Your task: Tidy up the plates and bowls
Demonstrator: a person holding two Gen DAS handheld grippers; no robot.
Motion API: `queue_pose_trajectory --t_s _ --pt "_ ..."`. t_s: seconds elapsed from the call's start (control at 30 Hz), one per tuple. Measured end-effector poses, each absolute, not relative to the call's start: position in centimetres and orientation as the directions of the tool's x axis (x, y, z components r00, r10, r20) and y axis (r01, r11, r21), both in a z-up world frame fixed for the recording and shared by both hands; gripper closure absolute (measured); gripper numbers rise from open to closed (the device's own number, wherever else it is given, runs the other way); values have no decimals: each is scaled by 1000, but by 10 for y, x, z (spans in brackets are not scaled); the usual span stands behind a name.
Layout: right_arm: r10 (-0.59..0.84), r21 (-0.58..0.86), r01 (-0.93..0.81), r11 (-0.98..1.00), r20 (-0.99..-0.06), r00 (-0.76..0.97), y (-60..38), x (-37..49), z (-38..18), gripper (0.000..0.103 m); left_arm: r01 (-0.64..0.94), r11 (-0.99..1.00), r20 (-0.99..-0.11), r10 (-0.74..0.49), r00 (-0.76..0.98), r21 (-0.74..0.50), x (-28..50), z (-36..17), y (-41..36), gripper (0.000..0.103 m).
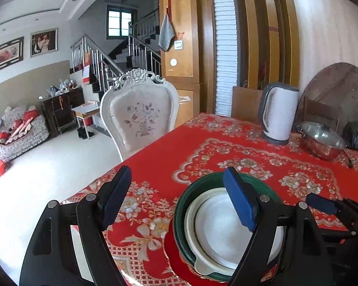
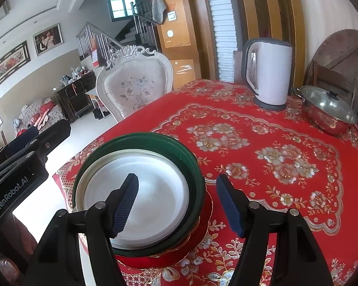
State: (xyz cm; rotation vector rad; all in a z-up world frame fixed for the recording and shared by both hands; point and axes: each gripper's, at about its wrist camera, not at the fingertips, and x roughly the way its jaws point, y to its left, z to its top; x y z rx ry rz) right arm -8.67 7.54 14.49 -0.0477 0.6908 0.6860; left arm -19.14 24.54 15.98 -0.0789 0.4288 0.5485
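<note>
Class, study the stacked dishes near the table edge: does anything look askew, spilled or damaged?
Nothing looks spilled or broken. The white dish sits off-centre inside the green bowl, pushed toward the near-left rim. The stack rests on a red plate close to the table's edge, which is mildly risky.

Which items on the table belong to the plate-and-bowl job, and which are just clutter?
Job items:
- white dish, nested on top
- green bowl, holding the white dish
- red plate, under the stack

Just lying about:
- electric kettle
- lidded steel pot
- chair at the table's far edge

Both grippers, left and right, are open and hold nothing.
</note>
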Motion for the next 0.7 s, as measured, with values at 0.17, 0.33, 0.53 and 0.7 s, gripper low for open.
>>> queue_pose_trajectory --t_s 0.17,0.33,0.53,0.7 --pt "568 177 -601 780 -603 560 76 -88 144 35 -507 861 -435 475 765 49 -189 158 244 23" --pt "568 176 -603 778 -608 555 77 -89 143 35 -469 882 -423 446 789 55 -192 159 238 23" --pt "570 176 -604 777 -604 557 77 -91 142 35 -420 907 -423 392 817 29 -195 160 234 23" --pt "569 176 -605 776 -608 553 78 -92 141 35 -420 907 -404 399 823 41 -196 161 231 23"
